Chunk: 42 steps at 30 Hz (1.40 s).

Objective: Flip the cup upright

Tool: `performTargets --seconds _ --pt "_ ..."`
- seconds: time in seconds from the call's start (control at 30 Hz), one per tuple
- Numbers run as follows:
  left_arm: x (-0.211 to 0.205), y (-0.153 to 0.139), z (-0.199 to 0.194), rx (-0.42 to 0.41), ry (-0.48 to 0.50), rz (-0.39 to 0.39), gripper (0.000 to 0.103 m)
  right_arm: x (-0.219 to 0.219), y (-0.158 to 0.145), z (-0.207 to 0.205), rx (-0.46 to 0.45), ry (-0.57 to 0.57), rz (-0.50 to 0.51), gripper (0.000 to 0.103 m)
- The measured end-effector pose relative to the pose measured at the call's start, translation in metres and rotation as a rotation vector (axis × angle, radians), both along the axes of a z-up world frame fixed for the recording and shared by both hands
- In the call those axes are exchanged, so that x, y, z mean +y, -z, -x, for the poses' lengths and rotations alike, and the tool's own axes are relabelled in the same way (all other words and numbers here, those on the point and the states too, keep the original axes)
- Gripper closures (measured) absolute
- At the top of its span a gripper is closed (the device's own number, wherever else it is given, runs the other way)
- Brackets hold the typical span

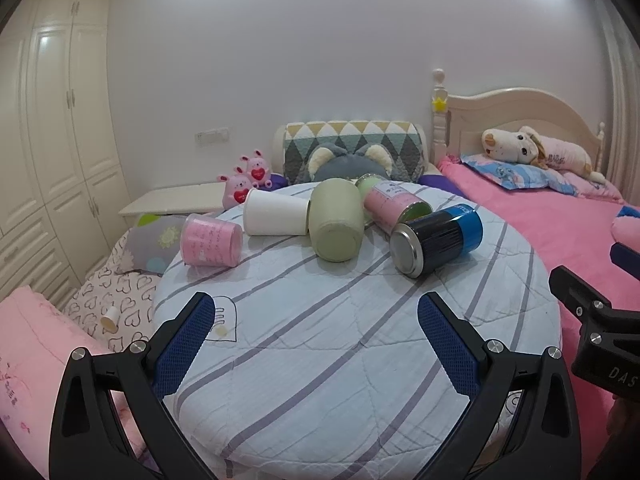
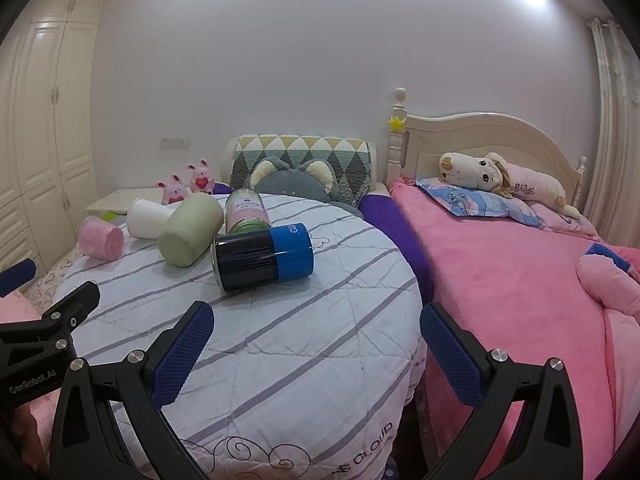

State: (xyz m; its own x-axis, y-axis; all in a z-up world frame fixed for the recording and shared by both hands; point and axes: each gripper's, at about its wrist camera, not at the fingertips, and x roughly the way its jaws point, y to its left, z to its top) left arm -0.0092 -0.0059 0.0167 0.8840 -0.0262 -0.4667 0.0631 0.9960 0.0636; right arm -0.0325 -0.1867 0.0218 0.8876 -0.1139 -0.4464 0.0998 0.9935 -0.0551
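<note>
Several cups lie on their sides on a round table with a striped cloth (image 1: 320, 360): a pink cup (image 1: 211, 241), a white paper cup (image 1: 276, 213), a green cup (image 1: 337, 220), a pink-labelled jar (image 1: 394, 202) and a black-and-blue cup (image 1: 437, 240). They also show in the right wrist view: pink (image 2: 101, 238), white (image 2: 149, 218), green (image 2: 191, 229), jar (image 2: 246, 210), black-and-blue (image 2: 264, 256). My left gripper (image 1: 316, 312) is open and empty, short of the cups. My right gripper (image 2: 316, 320) is open and empty near the black-and-blue cup.
A pink bed (image 2: 520, 280) with plush toys lies to the right of the table. Pillows and a small paper cup (image 1: 110, 317) lie low at the left. A wardrobe (image 1: 48, 140) stands at the far left. A cushion (image 1: 352, 152) sits behind the table.
</note>
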Motion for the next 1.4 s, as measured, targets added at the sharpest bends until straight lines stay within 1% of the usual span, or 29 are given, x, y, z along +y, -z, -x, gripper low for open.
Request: performTargets --seconds 0.57,0.77,0.93,1.13,1.27,1.4 --pt "0.001 0.005 -0.007 0.017 -0.010 0.001 0.001 0.000 0.003 -0.006 0.023 -0.001 0.011 0.000" --pt "0.001 0.006 -0.010 0.032 -0.015 0.010 0.001 0.000 0.002 -0.011 0.030 -0.012 -0.005 0.000" --pt "0.003 0.006 -0.025 0.052 -0.030 0.007 0.001 0.001 0.000 -0.024 0.042 -0.031 0.004 0.000" --pt "0.009 0.010 -0.043 0.086 -0.042 0.043 0.001 0.006 -0.002 -0.045 0.075 -0.050 -0.001 0.000" --pt "0.010 0.010 -0.055 0.091 -0.060 0.032 0.001 0.011 -0.004 -0.061 0.101 -0.071 0.001 0.000" --pt "0.013 0.009 -0.073 0.130 -0.067 0.045 0.001 0.011 -0.006 -0.078 0.114 -0.092 -0.018 0.000"
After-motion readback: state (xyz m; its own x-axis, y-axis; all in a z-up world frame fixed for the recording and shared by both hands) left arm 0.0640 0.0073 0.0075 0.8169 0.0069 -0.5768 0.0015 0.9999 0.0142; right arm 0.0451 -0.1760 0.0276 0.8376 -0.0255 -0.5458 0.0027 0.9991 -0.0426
